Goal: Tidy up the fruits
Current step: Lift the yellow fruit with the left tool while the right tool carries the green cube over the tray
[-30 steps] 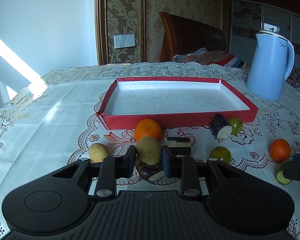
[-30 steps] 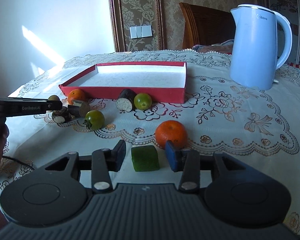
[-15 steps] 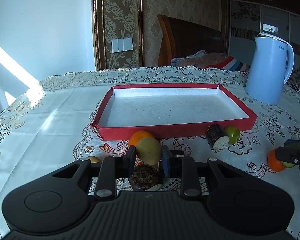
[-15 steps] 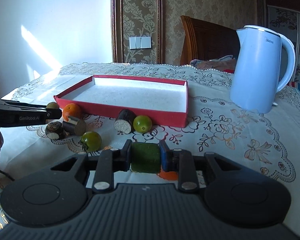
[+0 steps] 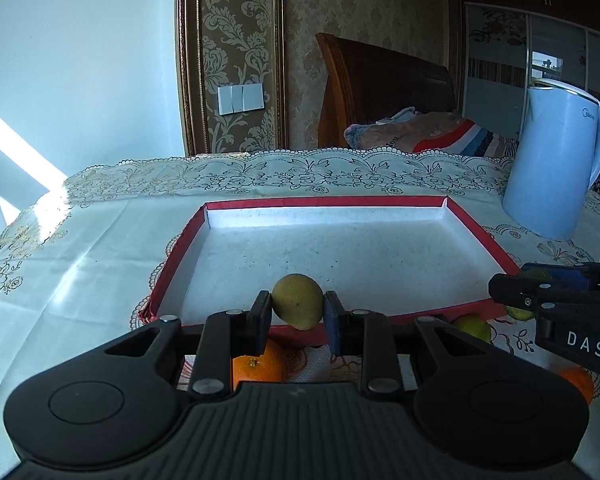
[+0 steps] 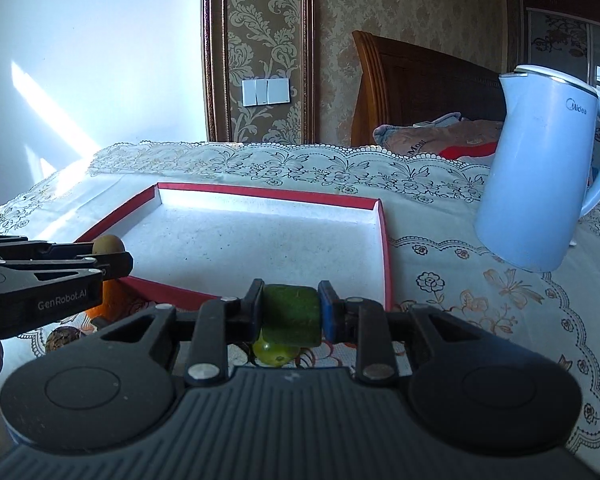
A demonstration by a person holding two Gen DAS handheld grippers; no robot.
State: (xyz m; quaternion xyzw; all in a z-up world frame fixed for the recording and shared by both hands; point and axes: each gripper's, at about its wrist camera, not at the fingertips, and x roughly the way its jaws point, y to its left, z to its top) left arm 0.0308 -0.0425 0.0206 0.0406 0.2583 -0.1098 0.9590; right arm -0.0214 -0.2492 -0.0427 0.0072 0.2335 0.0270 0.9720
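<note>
My left gripper [image 5: 297, 314] is shut on a yellow-green pear-like fruit [image 5: 298, 299], held in the air over the near edge of the red tray [image 5: 172, 256]. My right gripper [image 6: 290, 311] is shut on a dark green cucumber chunk [image 6: 291, 314], raised just before the tray's near right corner [image 6: 384, 240]. In the right wrist view the left gripper [image 6: 118, 258] shows at the left with the yellow fruit [image 6: 108, 245]. In the left wrist view the right gripper [image 5: 500, 290] reaches in from the right. The tray's white floor holds nothing.
An orange [image 5: 260, 364] and a green fruit [image 5: 472, 326] lie on the lace tablecloth below the grippers, another orange [image 5: 580, 382] at the right. A green tomato [image 6: 274, 352] and a dark round piece [image 6: 62, 338] sit beneath. A pale blue kettle [image 6: 540, 184] stands right of the tray.
The right gripper shut on the cucumber chunk and lifted it toward the tray. The left gripper, holding the yellow fruit, rose and moved forward to the tray's near edge.
</note>
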